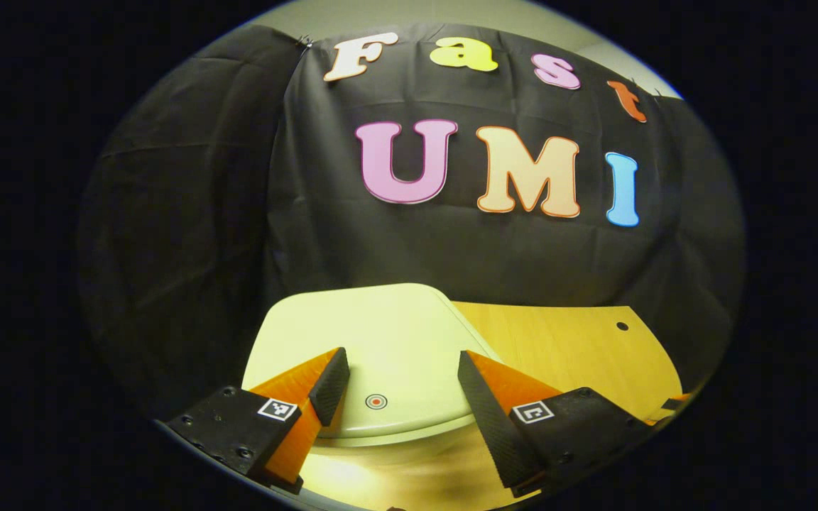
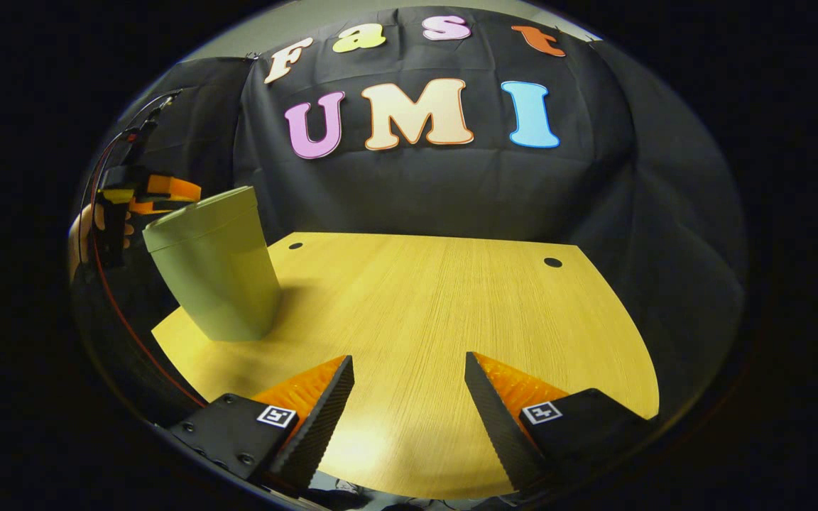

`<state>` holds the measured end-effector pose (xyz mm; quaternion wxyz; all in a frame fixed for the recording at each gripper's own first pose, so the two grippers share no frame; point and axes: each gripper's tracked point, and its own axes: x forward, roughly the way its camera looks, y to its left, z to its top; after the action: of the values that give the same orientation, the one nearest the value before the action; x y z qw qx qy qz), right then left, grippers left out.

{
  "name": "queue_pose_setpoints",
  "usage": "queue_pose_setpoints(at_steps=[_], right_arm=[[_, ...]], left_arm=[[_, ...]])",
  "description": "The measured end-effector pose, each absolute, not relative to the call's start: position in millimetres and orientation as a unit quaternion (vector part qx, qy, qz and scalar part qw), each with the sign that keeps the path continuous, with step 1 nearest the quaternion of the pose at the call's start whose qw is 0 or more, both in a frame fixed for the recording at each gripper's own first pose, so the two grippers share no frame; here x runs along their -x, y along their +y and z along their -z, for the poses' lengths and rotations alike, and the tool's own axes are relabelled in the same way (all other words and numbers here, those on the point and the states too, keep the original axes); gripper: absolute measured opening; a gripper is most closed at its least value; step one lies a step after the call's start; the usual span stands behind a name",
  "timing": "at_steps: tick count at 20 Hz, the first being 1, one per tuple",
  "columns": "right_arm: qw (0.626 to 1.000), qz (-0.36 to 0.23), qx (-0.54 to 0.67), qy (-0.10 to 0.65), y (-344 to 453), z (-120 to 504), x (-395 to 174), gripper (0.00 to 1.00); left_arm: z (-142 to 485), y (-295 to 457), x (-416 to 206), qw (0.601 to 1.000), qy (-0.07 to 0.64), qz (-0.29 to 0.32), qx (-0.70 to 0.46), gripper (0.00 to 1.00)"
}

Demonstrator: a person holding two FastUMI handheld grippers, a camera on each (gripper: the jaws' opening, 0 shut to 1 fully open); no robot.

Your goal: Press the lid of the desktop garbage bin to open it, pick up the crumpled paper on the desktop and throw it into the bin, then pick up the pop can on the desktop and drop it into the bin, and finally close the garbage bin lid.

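Lid point(image 1: 388, 341) right under our left gripper point(image 1: 402, 387), jaws spread and straddling the small round mark point(image 1: 376, 402) near its front edge, so we reckon a straight push down opens it. Bin point(image 2: 217, 273) stands upright at the table's point(image 2: 451, 312) far left corner, closed. Our right gripper point(image 2: 409, 397) hovers open over bare wood, well apart from it — left hand's clearly nearer

A: Count on the desk?
B: One garbage bin point(image 2: 214, 273) with one lid point(image 1: 373, 348). Two holes in the desktop point(image 2: 451, 305).
A: Grippers?
B: Two: left gripper point(image 1: 402, 387), right gripper point(image 2: 409, 394).
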<state>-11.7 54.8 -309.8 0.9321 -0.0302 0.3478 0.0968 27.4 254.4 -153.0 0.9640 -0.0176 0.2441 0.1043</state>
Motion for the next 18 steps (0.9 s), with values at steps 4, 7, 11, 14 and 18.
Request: queue_pose_setpoints(at_steps=[4, 7, 11, 14, 18], right_arm=[[0.946, -0.095, 0.023, 0.308, 51, 273, -1, 0.99], [0.961, -0.092, 0.011, 0.262, 50, 231, -12, 0.99], [0.98, -0.076, 0.014, 0.184, 41, 166, -22, 0.99], [0.99, -0.059, 0.006, 0.128, 35, 121, -26, 0.98], [0.997, -0.033, 0.005, 0.076, 21, 83, -25, 0.98]], left_arm=[[120, 227, -29, 0.979, 0.173, -0.094, 0.045, 0.95], [84, 191, -32, 0.993, 0.093, -0.062, 0.034, 0.94], [60, 135, -26, 0.999, 0.043, -0.015, 0.021, 0.96], [37, 95, -16, 0.999, 0.004, 0.014, 0.043, 0.93], [24, 62, -11, 0.999, -0.013, 0.044, 0.027, 0.91]])
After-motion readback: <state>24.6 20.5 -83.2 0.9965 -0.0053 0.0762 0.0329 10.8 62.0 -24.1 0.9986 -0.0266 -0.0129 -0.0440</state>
